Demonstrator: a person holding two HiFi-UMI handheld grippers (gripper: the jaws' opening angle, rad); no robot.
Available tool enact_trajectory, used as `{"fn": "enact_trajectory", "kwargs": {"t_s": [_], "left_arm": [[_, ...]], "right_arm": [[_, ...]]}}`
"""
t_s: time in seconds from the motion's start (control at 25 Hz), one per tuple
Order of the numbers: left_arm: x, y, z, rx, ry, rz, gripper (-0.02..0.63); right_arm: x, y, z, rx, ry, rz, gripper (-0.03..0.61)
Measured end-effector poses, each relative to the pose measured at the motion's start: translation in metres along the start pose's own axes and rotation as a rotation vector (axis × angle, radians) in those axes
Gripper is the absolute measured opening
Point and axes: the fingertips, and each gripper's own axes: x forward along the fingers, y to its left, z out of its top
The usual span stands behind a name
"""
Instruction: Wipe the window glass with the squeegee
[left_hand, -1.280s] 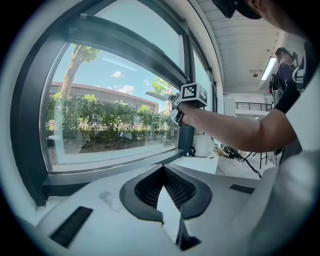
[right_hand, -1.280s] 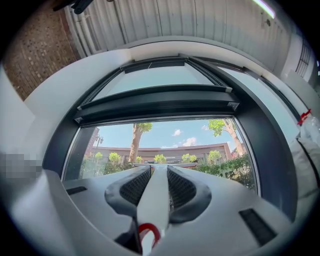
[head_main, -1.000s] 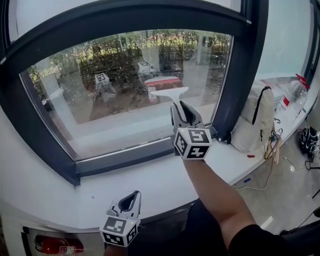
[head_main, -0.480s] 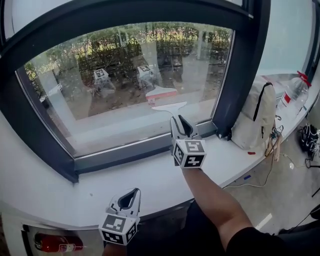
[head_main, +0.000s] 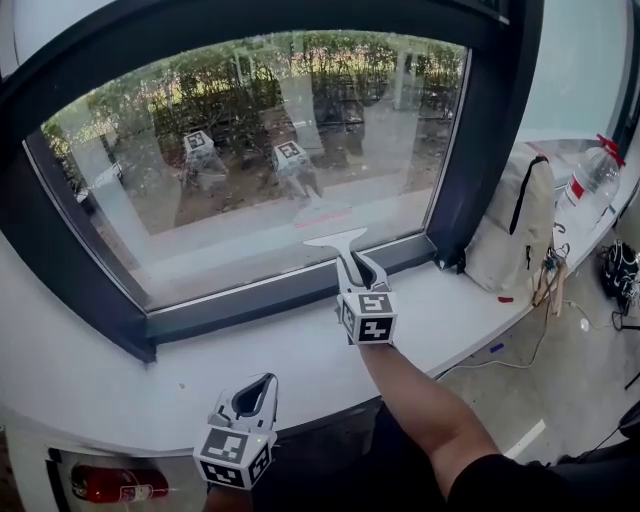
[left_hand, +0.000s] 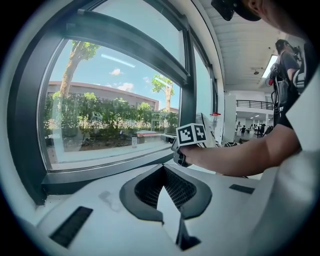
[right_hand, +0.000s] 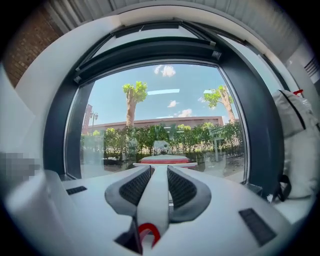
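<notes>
Right tongs (head_main: 356, 268): clenched on the white handle of the squeegee (head_main: 337, 240); in the right gripper view I see the handle pinched between both pads.
Left tongs (head_main: 250, 397): closed on nothing, held low over the white windowsill (head_main: 150, 370), well apart from the work.
Position: blade at the foot of the window glass (head_main: 250, 160), right of the pane's middle, just above the dark lower frame (head_main: 240, 300). I cannot confirm that it touches the glass.
Handle axis: runs straight out of the right tongs, up and away from me toward the pane.
Blade axis: crosswise to the handle, near level, lying along the lower frame; working edge faces the glass.
Risk 1: the blade rides onto the lower frame, because I have almost no pane left below it.
Risk 2: one blade end lifts and leaves a streak, if I let the wrist roll.
Risk 3: the slim handle twists in the pads, if I press hard on the glass.
</notes>
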Motion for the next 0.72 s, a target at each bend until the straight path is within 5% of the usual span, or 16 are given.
{"fn": "enact_trajectory", "kwargs": {"t_s": [0.44,0.72], "left_arm": [[0.003,0.007,-0.002,-0.007,0.003,0.006,0.0],[0.001,0.01,-0.003,-0.013,0.001,-0.001,0.0]], "right_arm": [[0.01,-0.006,-0.039,0.007,0.079,-0.013,0.092],[-0.01,-0.009,0.026,0.012,-0.049,0.019,0.092]]}}
